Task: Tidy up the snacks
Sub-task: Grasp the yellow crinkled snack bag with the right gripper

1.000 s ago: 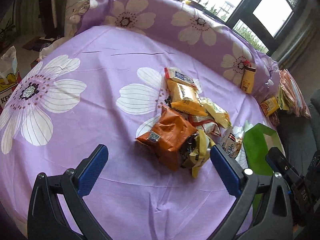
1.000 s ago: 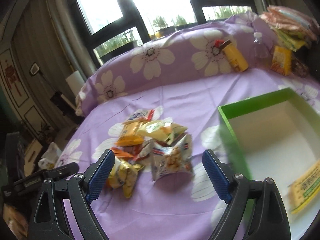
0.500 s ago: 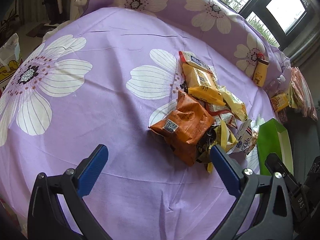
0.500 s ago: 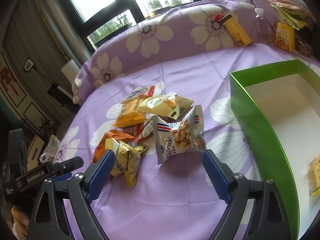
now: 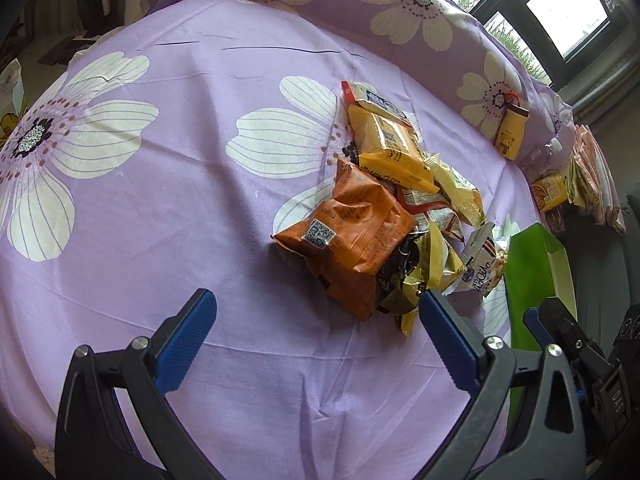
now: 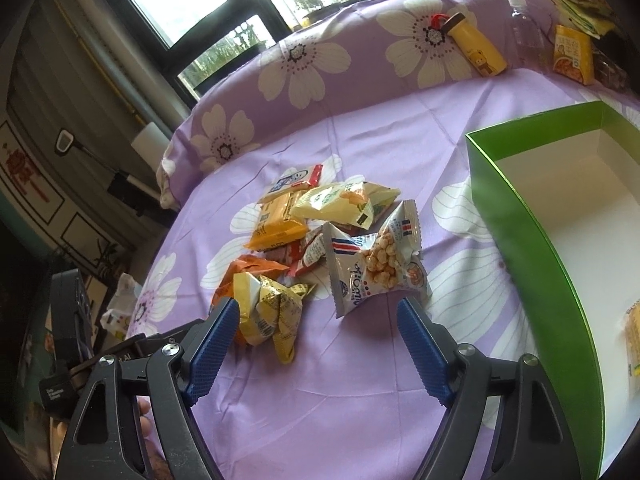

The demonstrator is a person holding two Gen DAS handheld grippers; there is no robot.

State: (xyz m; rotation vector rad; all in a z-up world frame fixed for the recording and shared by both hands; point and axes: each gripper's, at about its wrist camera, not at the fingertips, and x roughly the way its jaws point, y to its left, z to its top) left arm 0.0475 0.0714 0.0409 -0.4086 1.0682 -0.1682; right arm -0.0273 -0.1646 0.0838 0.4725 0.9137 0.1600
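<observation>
A pile of snack packets lies on the purple flowered cloth (image 5: 168, 208). An orange packet (image 5: 352, 236) is nearest my left gripper (image 5: 316, 320), which is open and empty just short of the pile. In the right wrist view a white popcorn packet (image 6: 374, 264) and a crumpled yellow packet (image 6: 272, 312) lie just beyond my right gripper (image 6: 318, 322), which is open and empty. A green box (image 6: 532, 236) with a white inside stands to the right, with one yellow packet (image 6: 634, 340) in it. The box also shows in the left wrist view (image 5: 536, 264).
A yellow bear bottle (image 6: 478, 46), a clear bottle (image 6: 526, 34) and an orange carton (image 6: 572, 54) lie at the far edge by the raised flowered cushion (image 6: 360, 52). More flat packets are stacked at the far right (image 5: 592, 176). Windows stand behind.
Both grippers have moved closer to the snack pile. The right view has swung left, from the green box toward the popcorn packet. Both stay open.
</observation>
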